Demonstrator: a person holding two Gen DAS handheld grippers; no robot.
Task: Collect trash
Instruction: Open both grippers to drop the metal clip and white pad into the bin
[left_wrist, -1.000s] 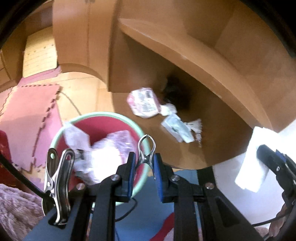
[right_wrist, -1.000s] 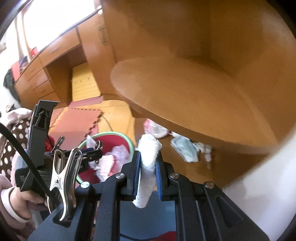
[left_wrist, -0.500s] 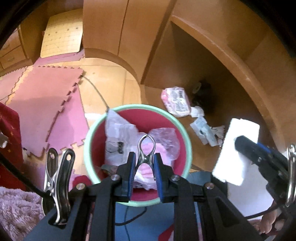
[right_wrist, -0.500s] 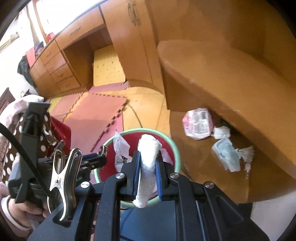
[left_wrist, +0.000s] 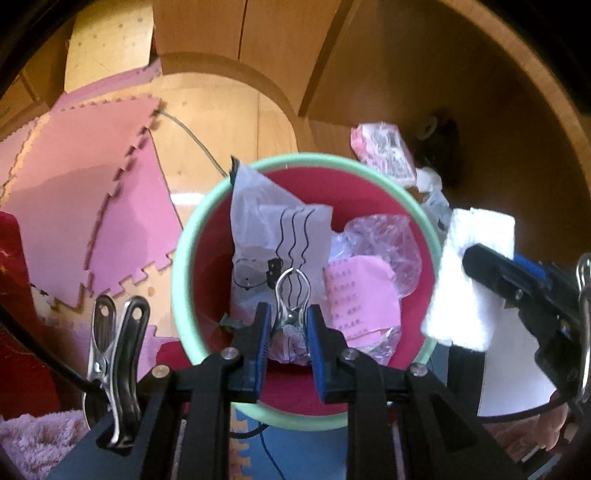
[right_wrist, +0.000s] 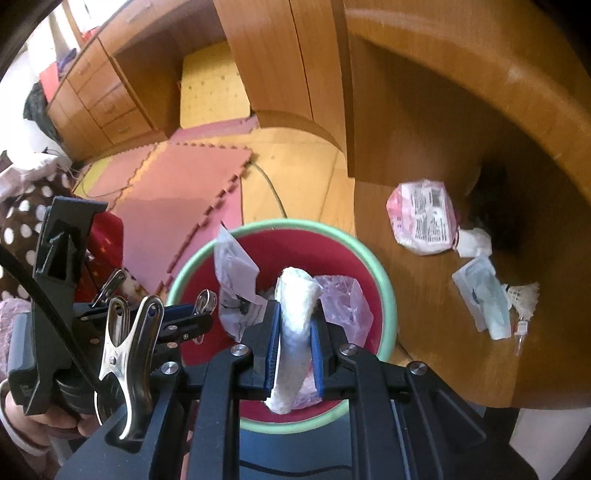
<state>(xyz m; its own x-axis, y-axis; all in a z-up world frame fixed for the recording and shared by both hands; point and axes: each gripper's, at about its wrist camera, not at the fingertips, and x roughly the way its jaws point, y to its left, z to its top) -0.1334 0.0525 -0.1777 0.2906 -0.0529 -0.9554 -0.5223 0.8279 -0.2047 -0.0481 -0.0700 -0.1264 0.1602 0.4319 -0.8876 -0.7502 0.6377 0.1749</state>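
Observation:
A red bin with a pale green rim (left_wrist: 184, 258) stands on the floor, holding a clear bag with black wavy lines (left_wrist: 277, 225), a pink slip (left_wrist: 362, 295) and crumpled plastic. My left gripper (left_wrist: 290, 317) hangs over the bin, shut on a small metal clip (left_wrist: 291, 291). My right gripper (right_wrist: 293, 332) is over the same bin (right_wrist: 388, 291), shut on a rolled white tissue (right_wrist: 295, 306). In the left wrist view that tissue (left_wrist: 476, 229) hangs at the bin's right rim. A pink packet (right_wrist: 421, 218), a tissue wad (right_wrist: 474, 242) and a clear wrapper (right_wrist: 484, 306) lie on the low wooden shelf.
A curved wooden shelf (right_wrist: 480, 74) overhangs the low shelf on the right. Pink foam mats (left_wrist: 92, 192) and a thin cable (right_wrist: 269, 184) lie on the floor to the left. Drawers (right_wrist: 107, 107) stand at the back left. A person's hand (right_wrist: 40, 417) holds the left gripper.
Both grippers have sunk and swung from the shelf side to right over the bin, which now looks larger and centred. The clip and the tissue stay gripped.

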